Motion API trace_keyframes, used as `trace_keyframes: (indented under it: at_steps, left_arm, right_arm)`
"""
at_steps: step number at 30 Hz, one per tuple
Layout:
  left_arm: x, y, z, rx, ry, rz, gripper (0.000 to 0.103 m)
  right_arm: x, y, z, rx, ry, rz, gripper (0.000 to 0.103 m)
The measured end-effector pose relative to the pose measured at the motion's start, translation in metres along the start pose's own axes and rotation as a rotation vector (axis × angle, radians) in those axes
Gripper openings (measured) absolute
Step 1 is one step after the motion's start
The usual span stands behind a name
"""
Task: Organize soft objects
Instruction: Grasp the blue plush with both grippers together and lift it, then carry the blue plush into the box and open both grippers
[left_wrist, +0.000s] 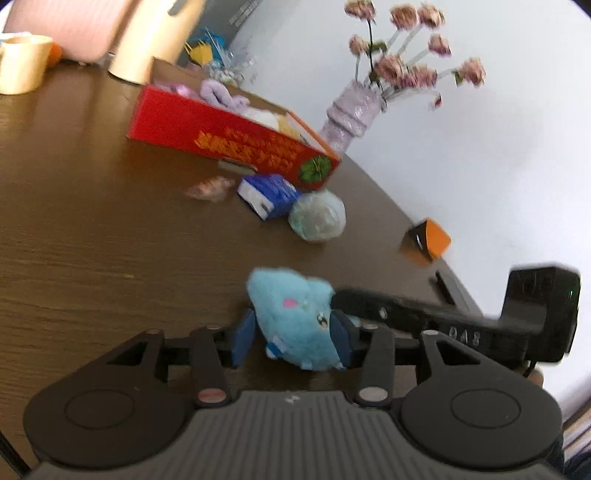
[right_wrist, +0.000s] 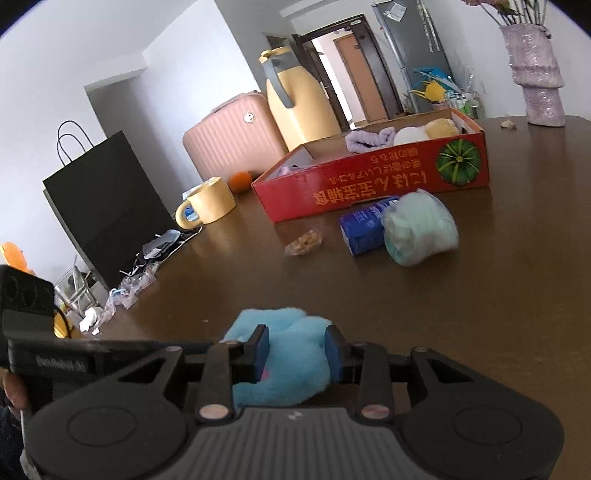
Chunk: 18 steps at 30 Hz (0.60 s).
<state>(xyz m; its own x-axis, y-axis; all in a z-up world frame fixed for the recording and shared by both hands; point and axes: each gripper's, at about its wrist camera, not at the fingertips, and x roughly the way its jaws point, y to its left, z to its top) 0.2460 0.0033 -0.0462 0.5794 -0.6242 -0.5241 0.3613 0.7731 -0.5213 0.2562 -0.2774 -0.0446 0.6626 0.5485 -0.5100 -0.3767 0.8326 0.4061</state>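
Note:
A light blue plush toy (left_wrist: 295, 314) sits between the blue pads of my left gripper (left_wrist: 293, 338); its right pad touches the toy, the left pad stands slightly off. My right gripper (right_wrist: 298, 354) is shut on the same plush (right_wrist: 288, 354) from the other side, and its black body shows in the left wrist view (left_wrist: 443, 317). The red cardboard box (left_wrist: 229, 136) (right_wrist: 369, 184) lies beyond, holding a purple cloth (right_wrist: 369, 140) and white and yellow soft items. A pale green soft bundle in clear wrap (left_wrist: 317, 216) (right_wrist: 421, 230) lies in front of the box.
On the brown table (left_wrist: 92, 221): a blue packet (left_wrist: 269, 194) (right_wrist: 365, 229), a small snack wrapper (right_wrist: 303, 242), a yellow mug (right_wrist: 208, 201), a yellow thermos (right_wrist: 299, 107), a purple vase (right_wrist: 535, 74), an orange-black box (left_wrist: 428, 242). A pink suitcase (right_wrist: 232, 136) and black bag (right_wrist: 107, 206) stand beyond.

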Motion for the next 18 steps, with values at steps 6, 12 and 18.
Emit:
trace_keyframes:
  at_steps: [6, 12, 18]
  left_arm:
    - [-0.006, 0.001, 0.003, -0.033, -0.026, -0.021, 0.049]
    - [0.011, 0.007, -0.001, -0.085, 0.009, -0.027, 0.033]
    - [0.014, 0.015, -0.001, -0.124, 0.006, -0.051, 0.031]
  right_arm:
    - [-0.006, -0.004, -0.005, 0.052, -0.003, 0.009, 0.04]
    - [0.006, -0.013, -0.011, 0.137, 0.032, 0.075, 0.036]
    - [0.007, -0.014, -0.01, 0.141, 0.018, 0.086, 0.033]
